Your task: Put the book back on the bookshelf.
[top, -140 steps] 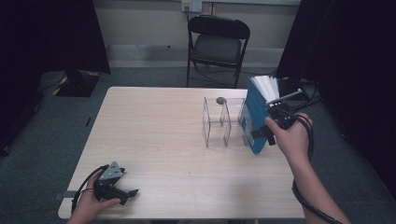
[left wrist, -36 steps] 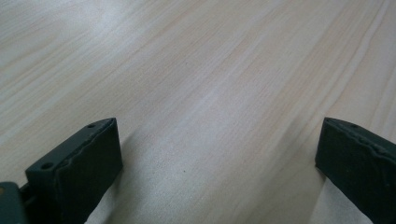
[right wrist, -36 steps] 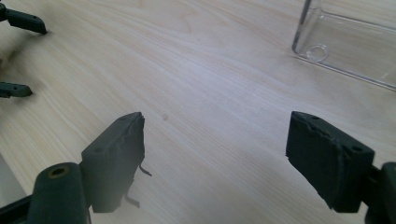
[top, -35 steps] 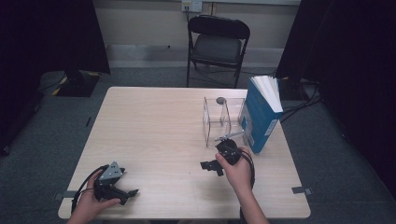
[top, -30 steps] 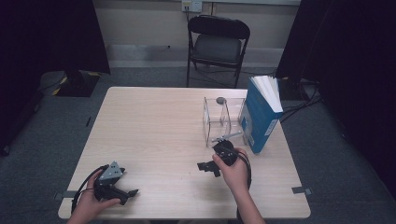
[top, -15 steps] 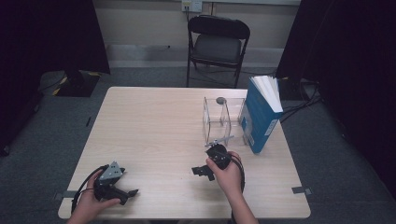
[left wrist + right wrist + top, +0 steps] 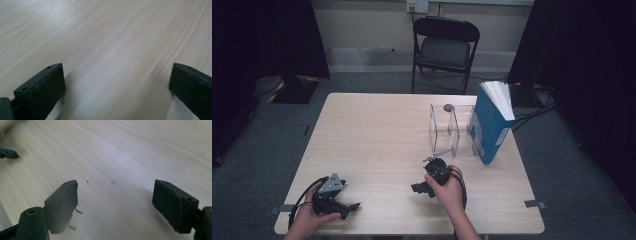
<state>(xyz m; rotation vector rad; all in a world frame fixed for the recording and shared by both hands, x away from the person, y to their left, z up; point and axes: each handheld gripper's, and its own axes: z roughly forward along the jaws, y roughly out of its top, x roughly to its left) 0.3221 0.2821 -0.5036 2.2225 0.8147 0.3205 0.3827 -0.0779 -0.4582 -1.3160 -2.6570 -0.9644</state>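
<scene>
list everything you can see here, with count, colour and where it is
book: 1, blue cover with white pages, standing upright at the table's far right, beside the clear stand
clear stand: 1, transparent with dividers, on the table just left of the book
small round disc: 1, dark grey, on the table at the far side of the stand
table: 1, light wood, centre of the room
folding chair: 1, black, beyond the table's far edge
tape marks: 2, grey, at the table's near corners
curtains: dark, at both sides
left tool: 1, black, jaws wide apart, low over the near left table
right tool: 1, black, jaws wide apart, near centre table
hands: 2, each holding a tool
</scene>
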